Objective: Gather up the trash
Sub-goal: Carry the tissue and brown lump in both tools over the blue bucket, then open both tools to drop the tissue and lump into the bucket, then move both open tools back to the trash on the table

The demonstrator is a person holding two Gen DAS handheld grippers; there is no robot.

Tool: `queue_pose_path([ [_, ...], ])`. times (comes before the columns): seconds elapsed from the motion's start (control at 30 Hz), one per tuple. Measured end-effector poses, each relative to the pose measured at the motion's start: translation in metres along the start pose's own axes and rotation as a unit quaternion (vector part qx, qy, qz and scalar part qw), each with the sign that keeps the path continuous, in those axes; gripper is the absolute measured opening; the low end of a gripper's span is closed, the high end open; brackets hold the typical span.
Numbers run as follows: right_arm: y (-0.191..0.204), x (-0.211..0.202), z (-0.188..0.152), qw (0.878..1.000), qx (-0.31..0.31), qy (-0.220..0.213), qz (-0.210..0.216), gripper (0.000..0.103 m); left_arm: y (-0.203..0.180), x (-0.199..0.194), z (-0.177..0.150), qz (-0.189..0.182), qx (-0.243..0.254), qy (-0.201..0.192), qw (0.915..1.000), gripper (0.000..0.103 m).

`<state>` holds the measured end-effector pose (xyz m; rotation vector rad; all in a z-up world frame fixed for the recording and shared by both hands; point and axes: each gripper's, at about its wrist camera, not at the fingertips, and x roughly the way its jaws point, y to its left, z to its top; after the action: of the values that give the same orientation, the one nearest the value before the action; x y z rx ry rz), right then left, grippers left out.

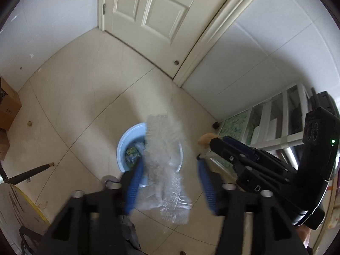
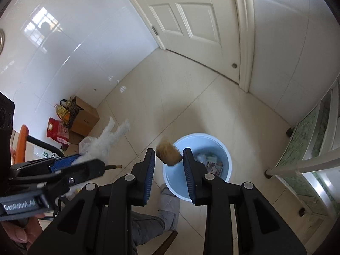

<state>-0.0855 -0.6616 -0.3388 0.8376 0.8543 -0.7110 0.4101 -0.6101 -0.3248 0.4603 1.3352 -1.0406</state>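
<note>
Trash, a clear plastic wrap (image 1: 165, 170), hangs blurred between the spread pads of the left gripper (image 1: 170, 180), above the blue bin (image 2: 225, 148) on the floor; whether a pad touches it cannot be told. A brown lump (image 2: 169, 154) is between the pads of the right gripper (image 2: 169, 163), apart from them. The left gripper's body reads "GenRobot.AI".

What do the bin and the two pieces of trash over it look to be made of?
Bin: smooth pale blue plastic, going by its even matte wall. Crinkled clear piece: thin see-through plastic film, probably a wrapper or bag. Brown lump: blurred, fibrous-looking; perhaps crumpled paper, cannot tell.
</note>
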Motion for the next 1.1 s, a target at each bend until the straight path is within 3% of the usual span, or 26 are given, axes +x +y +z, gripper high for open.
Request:
queue_pose_path([
  [0.07,-0.005,0.003,0.0,1.0,0.018,0.006,0.002,0.041,0.003,0.005,0.014,0.017,0.001,-0.002,0.9999,0.078],
  [0.13,-0.008,0.0,-0.001,1.0,0.024,0.0,0.001,0.055,0.005,0.005,0.016,0.033,-0.002,-0.003,0.9995,0.083],
  [0.3,-0.008,-0.01,-0.005,0.999,0.036,-0.012,-0.009,0.099,-0.008,-0.011,-0.005,0.066,-0.005,-0.021,0.9976,0.083],
  [0.33,-0.006,-0.013,-0.006,0.999,0.037,-0.017,-0.015,0.102,-0.012,-0.016,-0.012,0.069,-0.004,-0.028,0.9972,0.084],
  [0.5,0.002,-0.032,-0.008,0.998,0.041,-0.036,-0.024,0.103,-0.023,-0.051,-0.036,0.09,-0.002,-0.075,0.9931,0.086],
  [0.7,0.035,-0.067,-0.012,0.998,0.019,-0.064,-0.015,0.103,-0.027,-0.12,-0.085,0.091,-0.004,-0.146,0.9851,0.091],
  [0.93,0.101,-0.115,-0.018,0.994,-0.029,-0.106,0.009,0.103,-0.011,-0.209,-0.16,0.099,-0.017,-0.234,0.9669,0.095],
  [1.1,0.16,-0.143,-0.028,0.988,-0.075,-0.133,0.034,0.103,0.014,-0.271,-0.23,0.113,-0.036,-0.293,0.9488,0.096],
])
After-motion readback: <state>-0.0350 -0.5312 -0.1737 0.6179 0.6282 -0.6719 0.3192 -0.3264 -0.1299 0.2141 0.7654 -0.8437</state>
